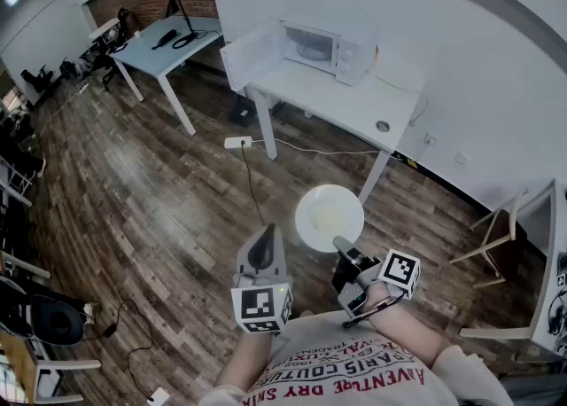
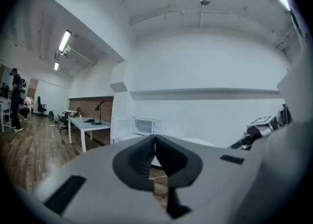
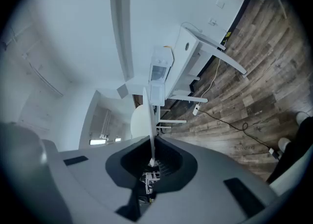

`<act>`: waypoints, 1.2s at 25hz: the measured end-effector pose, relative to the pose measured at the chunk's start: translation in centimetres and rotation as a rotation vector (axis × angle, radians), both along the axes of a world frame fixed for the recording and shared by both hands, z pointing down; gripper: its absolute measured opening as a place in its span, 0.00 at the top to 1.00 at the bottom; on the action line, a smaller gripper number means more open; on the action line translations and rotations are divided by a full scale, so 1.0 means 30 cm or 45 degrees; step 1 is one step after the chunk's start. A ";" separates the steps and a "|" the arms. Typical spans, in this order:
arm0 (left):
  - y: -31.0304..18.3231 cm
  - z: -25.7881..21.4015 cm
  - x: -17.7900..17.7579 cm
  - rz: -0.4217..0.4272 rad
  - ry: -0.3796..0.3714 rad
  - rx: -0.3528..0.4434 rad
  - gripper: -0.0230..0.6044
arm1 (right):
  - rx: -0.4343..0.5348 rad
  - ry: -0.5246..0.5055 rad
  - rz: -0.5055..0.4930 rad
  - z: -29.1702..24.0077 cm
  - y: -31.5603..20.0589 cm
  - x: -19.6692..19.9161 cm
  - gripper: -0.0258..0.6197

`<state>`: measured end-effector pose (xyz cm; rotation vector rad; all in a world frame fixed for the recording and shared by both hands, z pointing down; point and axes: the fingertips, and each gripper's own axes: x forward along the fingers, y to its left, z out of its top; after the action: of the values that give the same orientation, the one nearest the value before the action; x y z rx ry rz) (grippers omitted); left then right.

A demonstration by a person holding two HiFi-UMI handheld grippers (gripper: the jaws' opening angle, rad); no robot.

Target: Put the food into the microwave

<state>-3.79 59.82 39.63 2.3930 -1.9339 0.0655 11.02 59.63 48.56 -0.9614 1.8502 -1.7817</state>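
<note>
Head view: right hand-held gripper (image 1: pixel 340 246) clenched on near rim of plate (image 1: pixel 329 214), food on it hard to make out, held above floor (image 1: pixel 177 200), well apart from microwave (image 1: pixel 324 44) on far surface (image 1: pixel 354 103), door (image 1: pixel 251 56) open. Left hand-held gripper (image 1: pixel 264 234) closed, empty. Step: carrying. Next, probably: approach, slide plate in level

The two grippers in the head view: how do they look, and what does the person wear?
The left gripper and the right gripper each have a grey shell that narrows toward dark ribbed pads. Each carries a white cube with black square markers. The person wears a light shirt with red lettering.
</note>
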 end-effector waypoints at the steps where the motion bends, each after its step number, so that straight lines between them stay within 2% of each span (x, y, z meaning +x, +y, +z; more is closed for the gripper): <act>1: -0.002 0.002 -0.005 -0.001 0.000 0.000 0.95 | -0.001 0.002 0.000 0.002 -0.001 -0.005 0.93; 19: -0.062 0.057 -0.057 0.034 0.041 -0.043 0.95 | -0.084 0.016 0.049 0.038 -0.048 -0.041 0.92; 24: -0.107 0.082 -0.077 0.042 0.059 -0.048 0.95 | -0.119 0.048 0.004 0.077 -0.088 -0.069 0.92; 30: -0.257 0.117 -0.095 -0.028 0.070 -0.083 0.95 | -0.190 0.029 -0.053 0.127 -0.242 -0.087 0.92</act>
<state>-6.63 52.11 43.16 2.3074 -1.9041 0.0599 8.40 52.36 52.37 -1.0075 1.7835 -1.9651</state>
